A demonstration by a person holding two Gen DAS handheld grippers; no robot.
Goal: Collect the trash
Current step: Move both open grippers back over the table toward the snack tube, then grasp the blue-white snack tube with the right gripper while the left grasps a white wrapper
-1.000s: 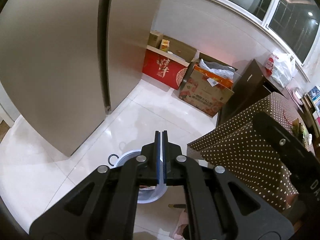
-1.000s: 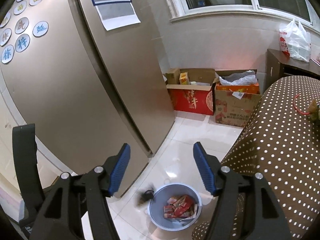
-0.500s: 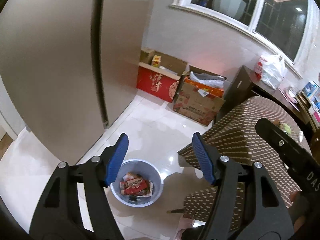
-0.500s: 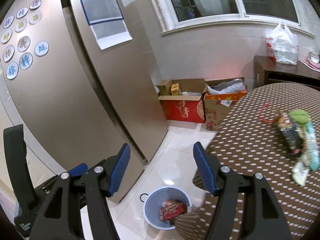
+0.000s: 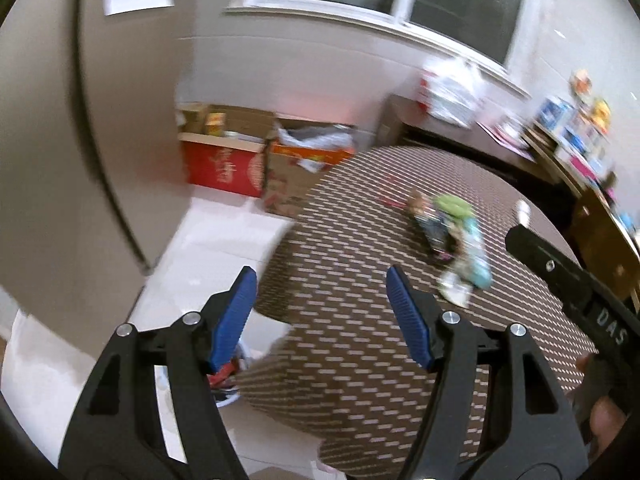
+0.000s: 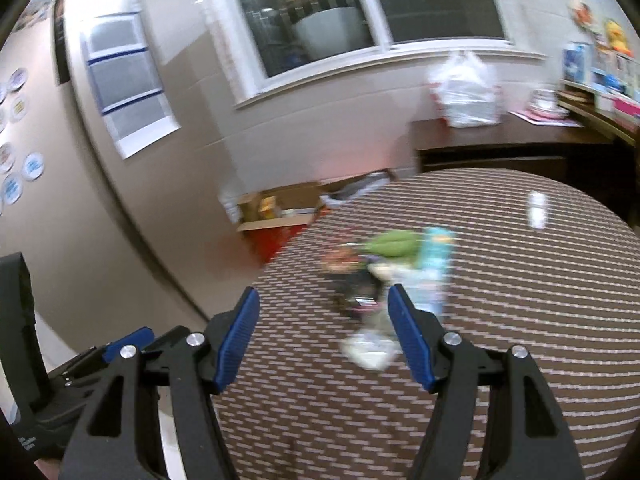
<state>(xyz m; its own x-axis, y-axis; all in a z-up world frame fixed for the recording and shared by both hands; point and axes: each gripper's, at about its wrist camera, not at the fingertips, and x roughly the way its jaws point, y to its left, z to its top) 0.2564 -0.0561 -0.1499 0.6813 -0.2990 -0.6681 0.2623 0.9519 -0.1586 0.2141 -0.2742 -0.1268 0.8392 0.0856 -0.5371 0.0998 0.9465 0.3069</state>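
A blurred pile of trash wrappers (image 5: pixel 448 236), green, dark and light blue, lies on the round brown dotted table (image 5: pixel 360 360). It also shows in the right wrist view (image 6: pixel 384 276). My left gripper (image 5: pixel 320 312) is open and empty over the table's near left edge. My right gripper (image 6: pixel 322 328) is open and empty, just short of the pile. The grey bin (image 5: pixel 228 384) with red wrappers stands on the floor, mostly hidden behind my left finger.
A tall beige fridge (image 5: pixel 80 140) stands at the left. Cardboard boxes (image 5: pixel 260 160) sit against the far wall. A dark sideboard (image 6: pixel 500 148) carries a white plastic bag (image 6: pixel 464 92). A small white object (image 6: pixel 536 208) lies on the table's far side.
Both grippers have swung up and right from the floor bin to the table top. The left gripper went from shut to open. The trash pile came into view.
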